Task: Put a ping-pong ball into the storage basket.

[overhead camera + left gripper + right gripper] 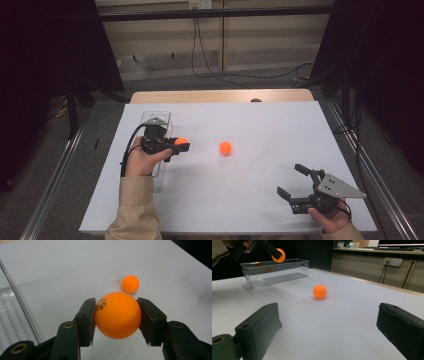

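My left gripper (181, 145) is shut on an orange ball (117, 315), its two black pads pressing the ball's sides; it hangs in the air beside a clear plastic box (156, 119) at the table's left. The held ball (279, 255) also shows high above that box (274, 271) in the right gripper view. A second orange ball (225, 148) lies on the white table near its middle, also seen as the ball (130, 284) and the ball (319, 291). My right gripper (293, 181) stands open near the front right, its jaws wide apart with nothing between them.
The white table top (260, 125) spreads between the two grippers. Black curtains flank both sides, and cables run across the floor beyond the table's far edge. A wall socket (394, 262) sits on the cabinet behind.
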Demonstrator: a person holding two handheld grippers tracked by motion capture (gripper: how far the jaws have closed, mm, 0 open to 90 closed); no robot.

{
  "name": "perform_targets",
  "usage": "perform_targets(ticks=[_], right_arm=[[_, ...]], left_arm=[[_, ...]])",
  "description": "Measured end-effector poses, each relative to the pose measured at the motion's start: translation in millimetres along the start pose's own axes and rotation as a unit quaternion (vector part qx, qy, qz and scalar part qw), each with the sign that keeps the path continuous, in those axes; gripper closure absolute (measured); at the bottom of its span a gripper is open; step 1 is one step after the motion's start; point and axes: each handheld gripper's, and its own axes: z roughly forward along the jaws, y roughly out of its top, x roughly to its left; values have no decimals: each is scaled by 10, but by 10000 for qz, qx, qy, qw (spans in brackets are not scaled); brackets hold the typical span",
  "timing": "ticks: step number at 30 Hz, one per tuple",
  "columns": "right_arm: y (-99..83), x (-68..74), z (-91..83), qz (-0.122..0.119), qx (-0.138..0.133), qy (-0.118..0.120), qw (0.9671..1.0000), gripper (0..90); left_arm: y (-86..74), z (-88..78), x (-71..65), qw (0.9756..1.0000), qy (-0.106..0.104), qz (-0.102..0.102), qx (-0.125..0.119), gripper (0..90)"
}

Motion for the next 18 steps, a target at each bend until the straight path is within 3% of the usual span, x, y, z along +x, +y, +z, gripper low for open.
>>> perform_targets(ticks=[18], right_arm=[[0, 0, 2, -9, 1, 7, 10000, 40]], left_arm=[[-18, -86, 47, 9998, 152, -30, -87, 508]])
